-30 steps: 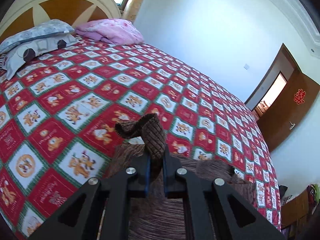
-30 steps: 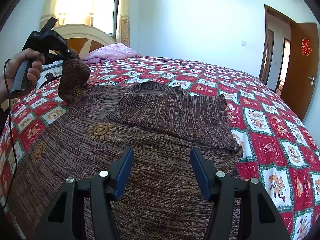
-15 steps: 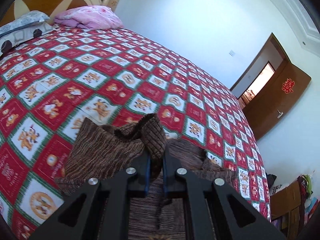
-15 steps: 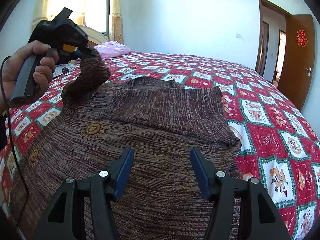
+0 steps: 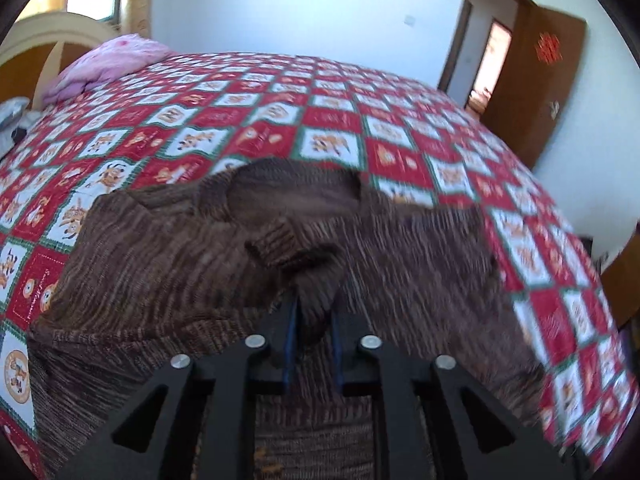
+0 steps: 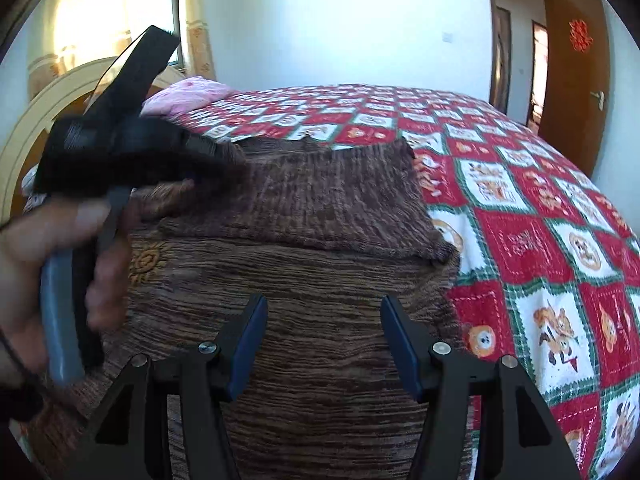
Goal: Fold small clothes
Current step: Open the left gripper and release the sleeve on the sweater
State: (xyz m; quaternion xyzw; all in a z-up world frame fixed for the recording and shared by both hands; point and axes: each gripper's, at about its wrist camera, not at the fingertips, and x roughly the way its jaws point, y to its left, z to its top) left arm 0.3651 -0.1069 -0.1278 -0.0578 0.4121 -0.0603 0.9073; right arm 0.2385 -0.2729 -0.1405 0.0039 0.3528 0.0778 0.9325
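The brown sweater (image 6: 320,264) lies spread on the bed (image 6: 540,216). The left gripper (image 5: 314,312) has just been opening around the sleeve cuff (image 5: 296,248), laid across the body. The right gripper (image 6: 320,340) hovers open, empty. Next, probably: withdraw the left gripper cleanly, then fold the body.
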